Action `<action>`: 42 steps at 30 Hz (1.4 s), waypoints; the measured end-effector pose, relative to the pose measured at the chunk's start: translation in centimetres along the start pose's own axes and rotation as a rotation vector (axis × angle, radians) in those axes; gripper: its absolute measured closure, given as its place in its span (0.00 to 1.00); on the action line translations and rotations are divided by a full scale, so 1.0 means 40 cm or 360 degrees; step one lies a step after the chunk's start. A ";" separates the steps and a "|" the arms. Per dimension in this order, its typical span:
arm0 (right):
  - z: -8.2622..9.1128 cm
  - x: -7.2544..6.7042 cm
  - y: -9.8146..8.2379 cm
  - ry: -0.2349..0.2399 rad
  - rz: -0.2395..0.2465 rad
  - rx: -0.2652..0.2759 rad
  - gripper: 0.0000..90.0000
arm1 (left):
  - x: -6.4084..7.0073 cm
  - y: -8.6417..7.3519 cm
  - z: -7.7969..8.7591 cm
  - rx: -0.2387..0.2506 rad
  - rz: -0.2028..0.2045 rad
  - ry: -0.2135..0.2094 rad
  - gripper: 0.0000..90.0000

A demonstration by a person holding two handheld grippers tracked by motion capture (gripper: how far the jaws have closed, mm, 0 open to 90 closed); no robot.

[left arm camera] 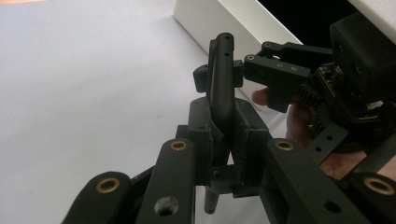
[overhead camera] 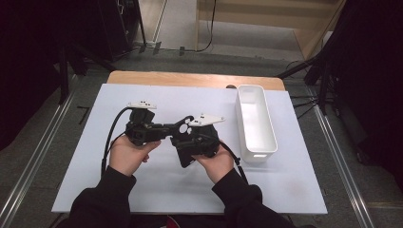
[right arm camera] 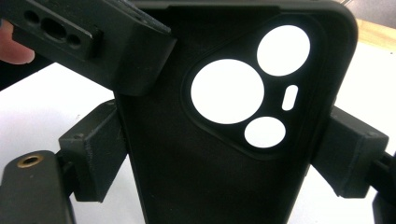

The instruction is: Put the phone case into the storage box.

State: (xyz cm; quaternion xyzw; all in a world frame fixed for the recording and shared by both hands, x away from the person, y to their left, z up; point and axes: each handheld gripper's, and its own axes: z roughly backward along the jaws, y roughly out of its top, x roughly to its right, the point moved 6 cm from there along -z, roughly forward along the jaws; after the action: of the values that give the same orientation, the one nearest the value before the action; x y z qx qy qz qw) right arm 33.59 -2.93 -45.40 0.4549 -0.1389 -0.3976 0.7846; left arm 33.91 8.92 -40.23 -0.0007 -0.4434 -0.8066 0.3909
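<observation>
Now my left gripper point(left arm camera: 219, 135) has its jaws clamped on one edge of the black phone case point(right arm camera: 224, 154), which stands edge-on between them in the left gripper view, held above the counter point(overhead camera: 157, 190). My right gripper point(right arm camera: 224, 158) straddles the case across its width, a jaw just beside each long side below the camera cut-outs; whether those pads press yet I cannot tell, though they look touching. To hand it over well, I judge I should seat the right jaws squarely on both side walls first, and only then loosen the left, keeping the case level and clear of the white bin point(overhead camera: 256, 121) beside my right gripper.
</observation>
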 end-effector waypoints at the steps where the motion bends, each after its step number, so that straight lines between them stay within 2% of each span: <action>1: 0.002 0.000 0.001 0.0001 -0.0004 0.0004 0.13 | 0.002 0.002 0.001 0.0007 -0.0001 0.0002 0.87; 3: 0.005 -0.001 0.004 0.0006 0.0005 0.0011 0.13 | 0.006 0.005 0.003 0.0017 -0.0015 0.0001 0.86; 6: 0.010 0.001 0.006 0.0008 0.0007 0.0011 0.13 | 0.010 0.009 0.011 0.0033 -0.0032 0.0015 0.80; 13: 0.014 0.018 0.004 0.0026 -0.0009 0.0001 0.13 | 0.017 0.012 0.025 0.0014 -0.0044 -0.0049 0.63; 14: 0.015 0.019 0.004 0.0033 -0.0013 0.0004 0.13 | 0.018 0.013 0.028 0.0021 -0.0061 -0.0050 0.61; 16: 0.016 0.022 0.005 0.0061 -0.0013 0.0014 0.13 | 0.020 0.011 0.034 0.0037 -0.0141 -0.0050 0.56; 17: 0.017 0.024 0.006 0.0071 -0.0016 0.0015 0.13 | 0.019 0.009 0.037 0.0015 -0.0167 -0.0056 0.53; 19: 0.020 0.027 0.008 0.0089 -0.0010 0.0020 0.13 | 0.020 0.008 0.042 0.0007 -0.0162 -0.0112 0.48; 22: 0.023 0.033 0.010 0.0120 0.0012 0.0022 0.13 | 0.019 0.000 0.048 -0.0028 -0.0228 -0.0168 0.39; 23: 0.025 0.035 0.011 0.0127 0.0018 0.0020 0.13 | 0.017 -0.002 0.050 -0.0045 -0.0247 -0.0172 0.38; 25: 0.028 0.038 0.012 0.0151 0.0023 0.0019 0.13 | 0.014 -0.004 0.053 -0.0030 -0.0282 -0.0195 0.37; 27: 0.029 0.039 0.012 0.0175 0.0022 0.0013 0.13 | 0.009 -0.011 0.054 -0.0073 -0.0317 -0.0229 0.32; 30: 0.031 0.041 0.010 0.0204 0.0030 -0.0005 0.13 | 0.001 -0.028 0.049 -0.0141 -0.0379 -0.0258 0.32; 34: 0.031 0.043 0.007 0.0250 0.0047 -0.0022 0.13 | -0.010 -0.040 0.041 -0.0148 -0.0401 -0.0270 0.32; 36: 0.032 0.045 0.005 0.0267 0.0051 -0.0036 0.13 | -0.017 -0.047 0.038 -0.0149 -0.0436 -0.0264 0.32; 40: 0.035 0.051 0.005 0.0292 0.0052 -0.0044 0.13 | -0.027 -0.057 0.033 -0.0124 -0.0395 -0.0300 0.32; 42: 0.037 0.052 0.005 0.0305 0.0056 -0.0043 0.13 | -0.031 -0.067 0.028 -0.0120 -0.0395 -0.0287 0.32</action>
State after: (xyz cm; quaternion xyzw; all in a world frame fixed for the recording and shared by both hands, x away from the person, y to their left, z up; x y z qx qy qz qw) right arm 34.17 -5.31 -44.72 0.4778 -0.0658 -0.3403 0.8072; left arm 32.72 11.31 -41.89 -0.0330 -0.4427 -0.8615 0.2463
